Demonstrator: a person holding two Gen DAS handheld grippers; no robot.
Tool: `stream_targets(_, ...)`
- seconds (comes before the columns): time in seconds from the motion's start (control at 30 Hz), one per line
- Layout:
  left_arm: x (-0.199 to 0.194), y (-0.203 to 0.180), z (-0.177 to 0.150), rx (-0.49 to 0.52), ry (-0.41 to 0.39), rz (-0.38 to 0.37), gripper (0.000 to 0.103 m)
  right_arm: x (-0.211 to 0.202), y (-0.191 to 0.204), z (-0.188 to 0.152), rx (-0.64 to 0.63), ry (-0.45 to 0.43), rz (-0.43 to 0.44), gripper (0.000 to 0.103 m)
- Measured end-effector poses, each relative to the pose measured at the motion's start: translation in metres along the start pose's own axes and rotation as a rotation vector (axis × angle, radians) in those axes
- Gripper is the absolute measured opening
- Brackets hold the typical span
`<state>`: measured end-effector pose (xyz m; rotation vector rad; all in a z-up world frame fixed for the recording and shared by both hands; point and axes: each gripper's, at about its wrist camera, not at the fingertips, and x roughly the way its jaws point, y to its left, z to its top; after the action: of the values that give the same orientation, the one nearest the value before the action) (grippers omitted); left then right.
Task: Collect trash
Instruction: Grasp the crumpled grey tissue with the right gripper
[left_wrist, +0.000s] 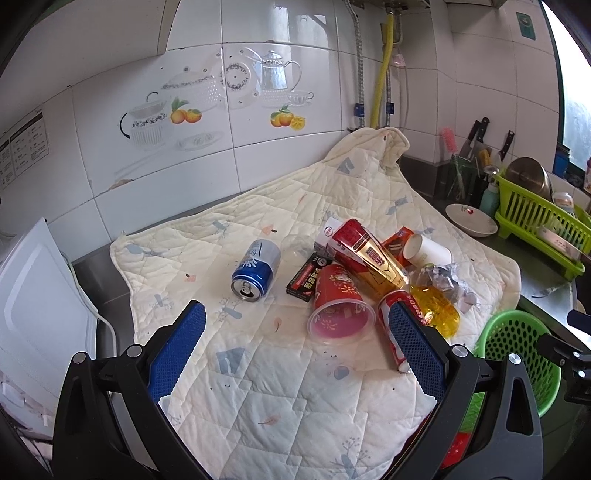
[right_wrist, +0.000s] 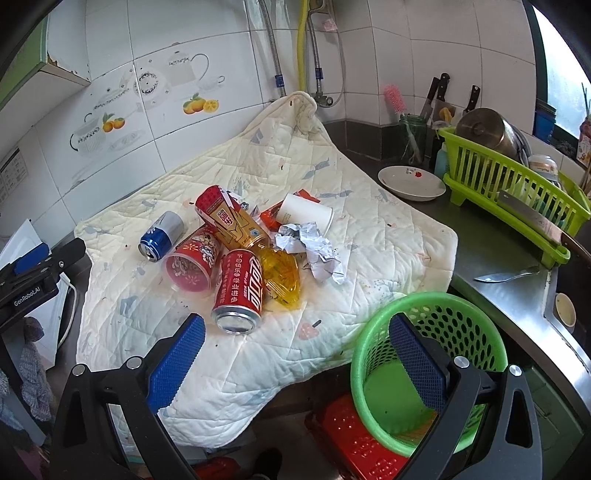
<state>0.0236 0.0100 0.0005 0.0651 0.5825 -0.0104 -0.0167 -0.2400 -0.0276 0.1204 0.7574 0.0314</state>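
Note:
Trash lies piled on a quilted cream cloth (left_wrist: 295, 387) (right_wrist: 369, 229): a blue can (left_wrist: 256, 268) (right_wrist: 161, 236), a red plastic cup (left_wrist: 338, 306) (right_wrist: 194, 262), a red cola can (right_wrist: 240, 291) (left_wrist: 397, 332), a red-gold carton (left_wrist: 365, 254) (right_wrist: 229, 218), a yellow bottle (left_wrist: 436, 302) (right_wrist: 282, 280), crumpled paper (right_wrist: 314, 247) (left_wrist: 448, 277), a white paper cup (left_wrist: 426, 251) (right_wrist: 306, 212) and a black box (left_wrist: 308, 277). A green basket (right_wrist: 428, 369) (left_wrist: 517, 350) stands at the cloth's right edge. My left gripper (left_wrist: 295, 325) is open above the cloth. My right gripper (right_wrist: 295, 336) is open between cola can and basket.
A white bowl (right_wrist: 412, 182) and a green dish rack (right_wrist: 517, 184) with a pot stand at the right. A spoon (right_wrist: 506, 275) lies on the steel counter. Knives stand at the back wall. A red crate (right_wrist: 354, 435) is below the basket. A white appliance (left_wrist: 33, 302) is at the left.

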Motion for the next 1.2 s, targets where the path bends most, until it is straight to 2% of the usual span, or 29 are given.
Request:
stream_targets(0.27,0.023,0.011,0.003,-0.012,0.032,0.004,0.098,0.039,-0.007,0.021,0.025,0.033,0.029,0.096)
stream_targets(0.7,0.060,0.023,0.010,-0.009,0.075,0.005,0.098,0.107,-0.005,0.050,-0.012,0.080,0.032,0.096)
stream_targets(1.2,0.089,0.030,0.010,0.007,0.121,0.006,0.098,0.193,-0.008,0.080,-0.036,0.157,-0.001,0.095)
